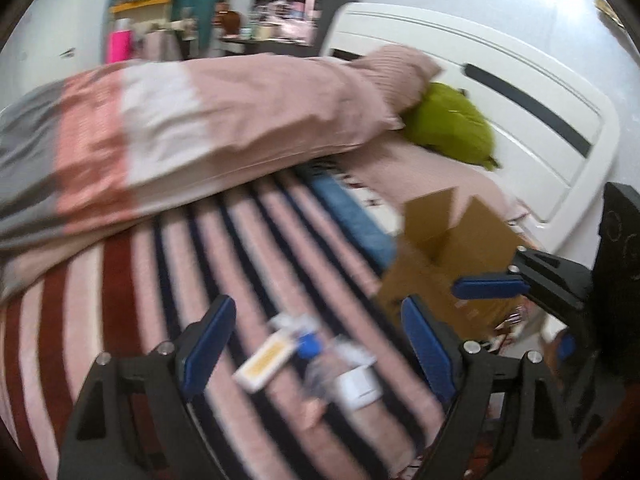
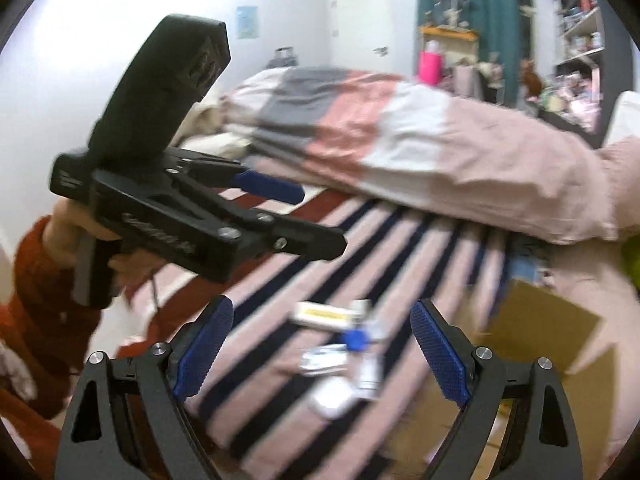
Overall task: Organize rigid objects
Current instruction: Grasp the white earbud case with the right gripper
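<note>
Several small rigid items lie in a loose pile on the striped bed cover: a white box with a yellow label, a blue-capped piece and a white case. The same pile shows in the right wrist view. An open cardboard box stands to the right of the pile; it also shows in the right wrist view. My left gripper is open and empty above the pile; it also appears in the right wrist view. My right gripper is open and empty over the pile; one of its fingers shows at the box.
A folded pink, white and grey duvet lies across the bed behind the pile. A green cushion rests against the white headboard. A blue cloth lies beside the box. Shelves and a teal curtain stand at the back.
</note>
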